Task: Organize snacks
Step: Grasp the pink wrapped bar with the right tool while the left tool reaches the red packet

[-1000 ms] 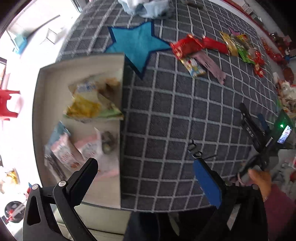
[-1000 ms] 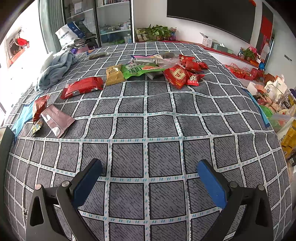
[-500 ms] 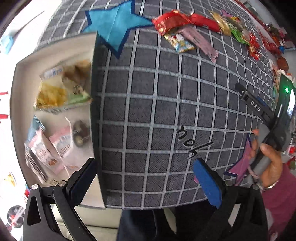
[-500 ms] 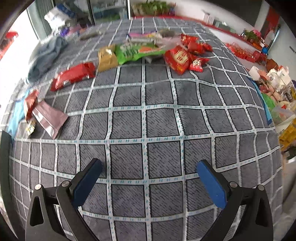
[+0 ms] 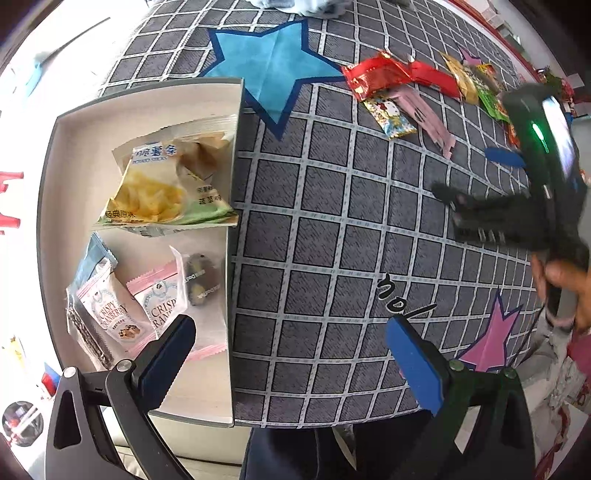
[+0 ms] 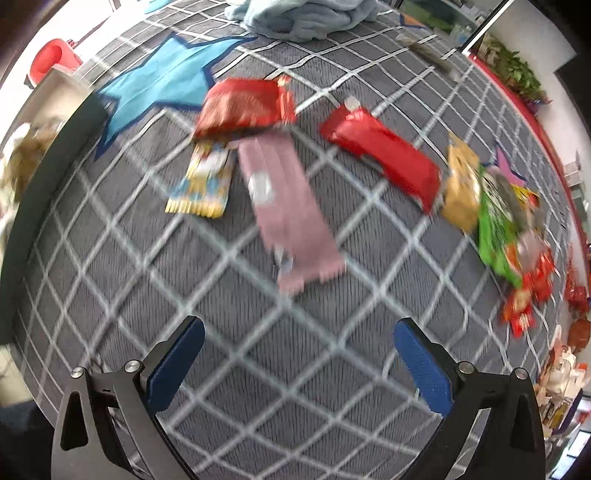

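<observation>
My left gripper (image 5: 291,354) is open and empty above the near edge of the grey checked cloth, beside a shallow white box (image 5: 147,99). The box holds a potato-stick bag (image 5: 162,184), two pink cranberry packets (image 5: 110,314) and a dark sweet (image 5: 201,278). My right gripper (image 6: 299,365) is open and empty over the cloth, short of a pink packet (image 6: 288,206), a cartoon-print packet (image 6: 203,184), a crumpled red bag (image 6: 243,105) and a long red pack (image 6: 384,155). The right gripper also shows in the left wrist view (image 5: 472,199), blurred.
More snacks lie in a row to the right: a gold bag (image 6: 461,184), a green bag (image 6: 498,236) and small red packets (image 6: 524,302). A blue towel (image 6: 303,14) lies at the far edge. A blue star (image 5: 269,62) and a pink star (image 5: 495,339) mark the cloth.
The right gripper has swung left and forward toward the pink and red packets; its view is motion-blurred. The left gripper has shifted slightly over the box edge. Both stay open.
</observation>
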{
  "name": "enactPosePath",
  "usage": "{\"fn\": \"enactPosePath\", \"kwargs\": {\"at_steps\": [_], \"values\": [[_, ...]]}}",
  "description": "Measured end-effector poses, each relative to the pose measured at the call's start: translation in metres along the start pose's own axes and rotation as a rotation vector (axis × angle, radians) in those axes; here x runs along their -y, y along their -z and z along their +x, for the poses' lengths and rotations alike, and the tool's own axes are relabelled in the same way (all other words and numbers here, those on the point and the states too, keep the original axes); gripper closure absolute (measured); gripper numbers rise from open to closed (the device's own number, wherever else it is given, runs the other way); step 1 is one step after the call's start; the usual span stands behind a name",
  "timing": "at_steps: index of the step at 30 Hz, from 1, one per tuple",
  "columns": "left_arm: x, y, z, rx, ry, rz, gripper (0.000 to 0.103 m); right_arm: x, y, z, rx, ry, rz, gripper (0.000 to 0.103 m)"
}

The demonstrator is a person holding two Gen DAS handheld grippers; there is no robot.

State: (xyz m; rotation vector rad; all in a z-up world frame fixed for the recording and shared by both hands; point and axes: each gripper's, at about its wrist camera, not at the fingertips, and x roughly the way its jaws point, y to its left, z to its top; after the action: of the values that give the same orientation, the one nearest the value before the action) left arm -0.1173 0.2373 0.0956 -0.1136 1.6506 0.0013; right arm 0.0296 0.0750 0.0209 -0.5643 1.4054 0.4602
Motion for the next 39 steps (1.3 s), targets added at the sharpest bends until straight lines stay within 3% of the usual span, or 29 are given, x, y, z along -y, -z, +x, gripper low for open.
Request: {"fn": "enactPosePath", "kwargs": {"at_steps": [3, 7, 15, 21, 23, 27, 30, 35, 39], "values": [[-0.001, -0.001, -0.003, 0.002, 0.004, -0.003, 0.0, 0.004, -0.022, 0.01, -0.034, -0.004, -0.028, 0.0], [-0.003, -0.005, -0.003, 0.006, 0.013, -0.015, 0.0, 0.018, -0.037, 0.022, -0.087, -0.12, 0.03, 0.0], [-0.02, -0.036, -0.01, 0.042, 0.031, -0.037, 0.0, 0.027, -0.039, 0.031, -0.139, -0.121, -0.034, 0.0], [-0.014, -0.065, -0.024, 0.107, 0.009, 0.007, 0.0, 0.029, -0.071, 0.039, -0.127, -0.117, -0.065, 0.001], [-0.009, -0.081, -0.033, 0.145, -0.001, 0.043, 0.0, 0.033, -0.075, 0.036, -0.114, -0.123, -0.062, 0.012], [0.01, -0.11, -0.041, 0.225, -0.059, 0.131, 0.0, 0.05, -0.076, 0.026, -0.093, -0.122, -0.039, 0.077], [0.029, -0.126, -0.034, 0.23, -0.077, 0.219, 0.0, 0.076, -0.066, 0.029, -0.107, -0.13, 0.03, 0.077], [0.06, -0.159, -0.014, 0.259, -0.122, 0.359, 0.0, 0.127, -0.023, 0.032, -0.135, -0.198, 0.219, 0.077], [0.084, -0.185, 0.012, 0.225, -0.113, 0.386, 0.0, 0.159, 0.018, 0.033, -0.15, -0.252, 0.347, 0.077]]}}
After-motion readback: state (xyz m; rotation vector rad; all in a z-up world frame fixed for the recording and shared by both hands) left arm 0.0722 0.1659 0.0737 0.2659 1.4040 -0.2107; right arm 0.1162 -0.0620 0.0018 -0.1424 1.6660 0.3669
